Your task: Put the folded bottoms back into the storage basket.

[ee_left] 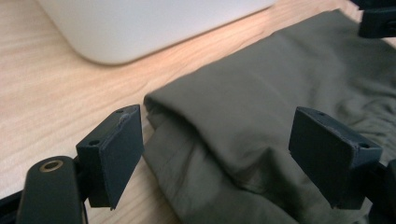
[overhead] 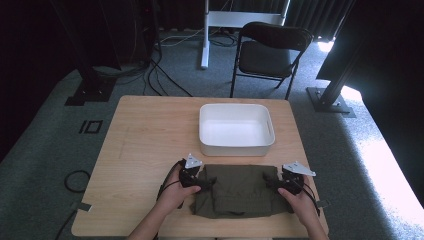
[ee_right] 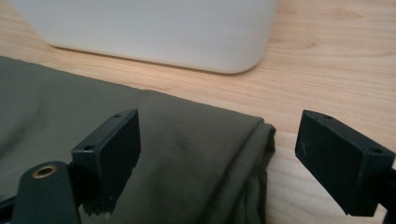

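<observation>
Both jaws stand released: the left gripper (overhead: 204, 184) straddles the left edge of the folded olive cloth (overhead: 239, 190), the right gripper (overhead: 270, 182) its right edge. Each should pinch every layer evenly before lifting toward the white bin (overhead: 236, 145) farther along the surface (overhead: 150, 135).

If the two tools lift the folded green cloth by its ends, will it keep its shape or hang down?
The folded green cloth will probably sag in the middle, since its soft folds and creases show no stiffness. Its layers may slide apart, because the edges lie loose. It looks light, and on the smooth table it would likely bunch up if pushed.
</observation>
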A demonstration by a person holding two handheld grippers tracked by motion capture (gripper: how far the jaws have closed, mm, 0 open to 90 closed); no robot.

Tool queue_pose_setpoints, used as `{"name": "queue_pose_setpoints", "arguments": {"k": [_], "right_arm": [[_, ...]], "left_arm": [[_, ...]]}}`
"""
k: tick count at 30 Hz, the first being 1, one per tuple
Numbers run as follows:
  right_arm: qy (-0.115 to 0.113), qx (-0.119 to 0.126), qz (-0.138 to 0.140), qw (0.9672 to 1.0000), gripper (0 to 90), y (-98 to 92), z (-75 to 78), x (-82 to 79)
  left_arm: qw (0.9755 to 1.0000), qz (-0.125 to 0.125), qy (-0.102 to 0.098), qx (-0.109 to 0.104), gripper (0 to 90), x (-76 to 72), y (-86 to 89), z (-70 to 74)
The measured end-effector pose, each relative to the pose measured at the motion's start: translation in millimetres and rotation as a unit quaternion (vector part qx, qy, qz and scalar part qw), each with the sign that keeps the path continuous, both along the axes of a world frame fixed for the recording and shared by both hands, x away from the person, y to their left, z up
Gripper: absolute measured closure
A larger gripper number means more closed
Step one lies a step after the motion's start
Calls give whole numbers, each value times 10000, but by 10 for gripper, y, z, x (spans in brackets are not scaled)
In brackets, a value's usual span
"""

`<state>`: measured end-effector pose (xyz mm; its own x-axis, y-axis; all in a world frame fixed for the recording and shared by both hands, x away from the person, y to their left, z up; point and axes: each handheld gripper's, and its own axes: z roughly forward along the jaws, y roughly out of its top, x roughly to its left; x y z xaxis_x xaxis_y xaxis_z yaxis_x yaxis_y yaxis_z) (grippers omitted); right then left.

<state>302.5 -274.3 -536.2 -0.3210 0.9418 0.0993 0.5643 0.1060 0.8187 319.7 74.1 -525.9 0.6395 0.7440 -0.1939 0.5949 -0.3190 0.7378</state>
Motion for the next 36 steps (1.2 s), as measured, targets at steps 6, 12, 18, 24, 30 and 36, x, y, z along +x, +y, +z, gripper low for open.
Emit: {"name": "queue_pose_setpoints", "arguments": {"k": [6, 12, 18, 24, 30, 36], "right_arm": [[199, 3, 9, 9998, 140, -15, -102, -48], [316, 15, 70, 9995, 140, -3, -183, -83], [411, -65, 159, 9990, 140, 31, -219, -88], [514, -213, 321, 9979, 165, 56, -225, -71], [510, -263, 287, 9979, 142, 80, -227, -81], [529, -367, 334, 9974, 137, 119, -229, -86]], "left_arm": [[9998, -50, 176, 70, 190, -33, -39, -101], [9996, -3, 226, 163, 187, -40, -65, -141], [9993, -38, 250, 264, 173, -39, -103, -208], [9992, -4, 161, 359, 172, -50, -138, -219], [9990, -62, -94, 432, 168, -74, -173, -258], [9989, 20, -215, 409, 156, -91, -198, -284]]}}
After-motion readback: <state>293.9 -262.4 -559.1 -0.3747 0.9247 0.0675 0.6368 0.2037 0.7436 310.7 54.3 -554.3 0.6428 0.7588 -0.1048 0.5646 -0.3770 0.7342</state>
